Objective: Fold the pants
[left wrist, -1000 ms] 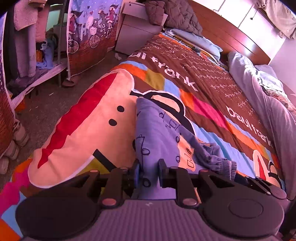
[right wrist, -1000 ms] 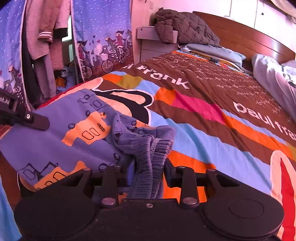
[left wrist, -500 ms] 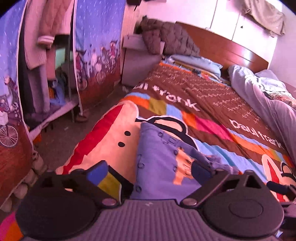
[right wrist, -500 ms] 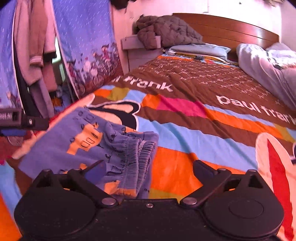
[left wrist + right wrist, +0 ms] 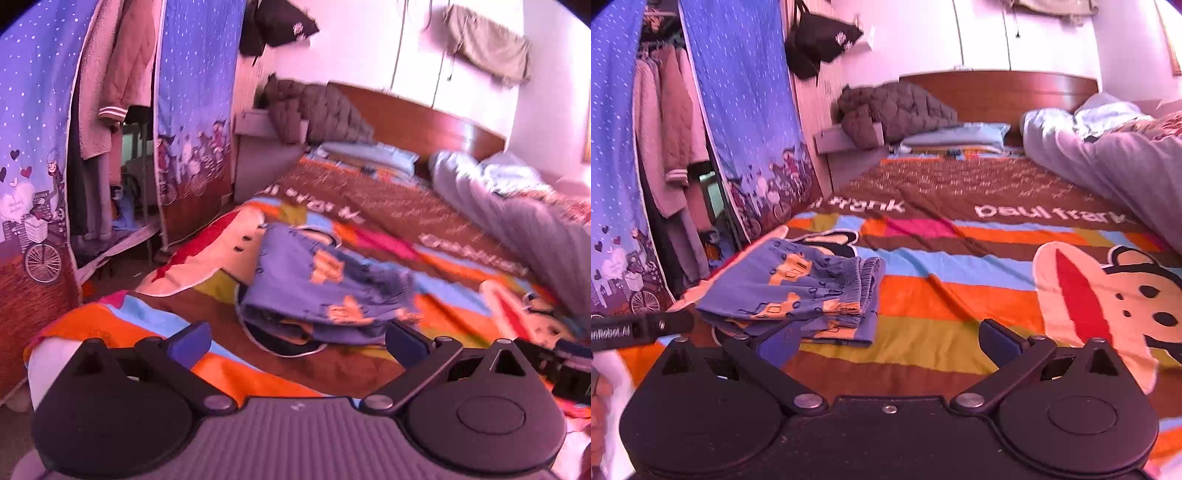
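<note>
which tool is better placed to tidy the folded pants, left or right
Left, probably. In its own view the pants lie straight ahead of the open left tool. From the right tool, also open, they sit off to the left, near its left finger.
</note>
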Demonstrator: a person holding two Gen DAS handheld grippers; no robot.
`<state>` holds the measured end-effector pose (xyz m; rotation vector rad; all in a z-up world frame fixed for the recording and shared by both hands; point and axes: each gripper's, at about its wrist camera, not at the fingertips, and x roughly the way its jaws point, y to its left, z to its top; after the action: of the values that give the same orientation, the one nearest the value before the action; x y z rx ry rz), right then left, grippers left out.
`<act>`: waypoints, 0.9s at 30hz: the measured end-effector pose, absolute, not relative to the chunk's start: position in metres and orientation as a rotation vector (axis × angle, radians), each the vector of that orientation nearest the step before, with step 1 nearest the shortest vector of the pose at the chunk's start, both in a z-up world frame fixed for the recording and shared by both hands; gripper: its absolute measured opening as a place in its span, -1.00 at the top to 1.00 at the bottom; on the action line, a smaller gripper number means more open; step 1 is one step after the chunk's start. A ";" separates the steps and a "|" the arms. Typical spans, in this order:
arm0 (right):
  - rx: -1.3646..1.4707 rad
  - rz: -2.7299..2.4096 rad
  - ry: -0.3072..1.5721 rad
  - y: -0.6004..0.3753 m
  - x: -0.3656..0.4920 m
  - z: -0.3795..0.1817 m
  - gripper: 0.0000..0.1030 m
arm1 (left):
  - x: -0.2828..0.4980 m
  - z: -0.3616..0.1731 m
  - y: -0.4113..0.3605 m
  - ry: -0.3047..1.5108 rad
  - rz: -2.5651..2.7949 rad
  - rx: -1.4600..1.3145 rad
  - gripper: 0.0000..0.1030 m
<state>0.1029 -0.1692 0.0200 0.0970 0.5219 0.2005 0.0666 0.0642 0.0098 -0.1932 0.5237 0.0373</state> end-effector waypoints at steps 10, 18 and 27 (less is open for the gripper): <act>0.114 0.178 0.433 -0.176 0.043 0.022 -0.99 | 0.033 0.013 0.056 0.444 -0.006 -0.177 -0.99; 0.113 0.164 0.454 -0.174 0.040 0.020 -0.99 | 0.035 0.009 0.052 0.449 -0.017 -0.144 -0.99; 0.116 0.141 0.477 -0.174 0.043 0.017 -0.99 | 0.035 0.008 0.051 0.445 -0.029 -0.129 -0.99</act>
<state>0.0434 -0.1743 0.0169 0.1160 0.4773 0.1408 0.0355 0.0511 0.0080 -0.1293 0.4451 -0.0285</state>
